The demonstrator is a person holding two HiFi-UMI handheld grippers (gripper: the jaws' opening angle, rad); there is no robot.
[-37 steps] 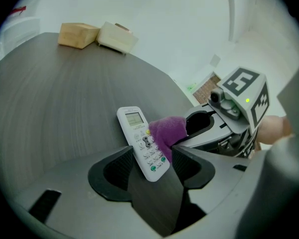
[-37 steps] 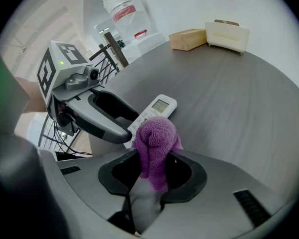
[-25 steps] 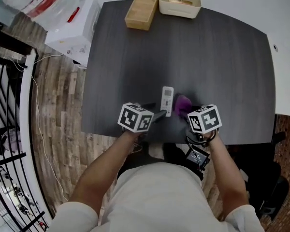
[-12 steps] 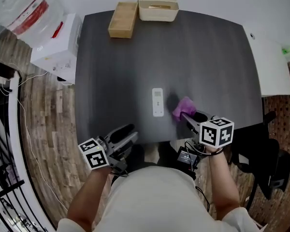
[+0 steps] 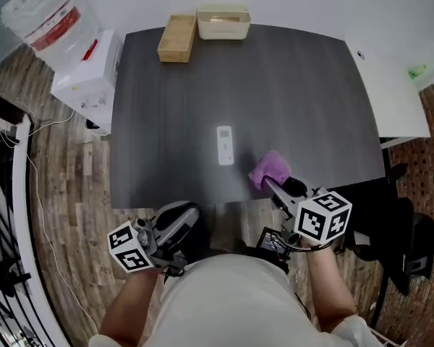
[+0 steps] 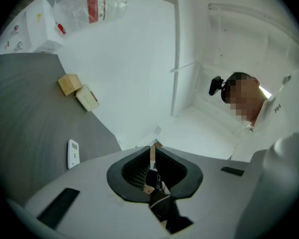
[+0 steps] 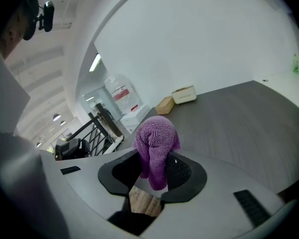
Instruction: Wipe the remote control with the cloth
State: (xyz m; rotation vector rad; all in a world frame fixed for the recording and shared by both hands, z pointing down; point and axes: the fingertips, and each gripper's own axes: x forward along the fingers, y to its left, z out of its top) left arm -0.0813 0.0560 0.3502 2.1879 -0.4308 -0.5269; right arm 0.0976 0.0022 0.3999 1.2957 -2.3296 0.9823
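Observation:
The white remote control (image 5: 224, 144) lies flat on the dark table (image 5: 304, 92), with nothing touching it; it also shows in the left gripper view as the remote (image 6: 73, 153). My right gripper (image 5: 270, 182) is shut on the purple cloth (image 5: 268, 168), a short way right of the remote near the table's front edge. In the right gripper view the cloth (image 7: 155, 141) bulges up between the right gripper's (image 7: 156, 152) jaws. My left gripper (image 5: 185, 214) hangs below the table's near edge over the floor. The left gripper's (image 6: 152, 153) jaws are closing, almost together, with nothing between them.
A wooden box (image 5: 176, 37) and a white tray (image 5: 223, 22) stand at the table's far edge. A white cabinet (image 5: 87, 71) with a water bottle (image 5: 49, 13) stands left of the table, and a white desk (image 5: 390, 92) stands to the right. Black railing (image 5: 0, 215) runs along the far left.
My left gripper has drawn back from beside the remote to below the table's near edge. My right gripper has carried the cloth rightwards, off the remote.

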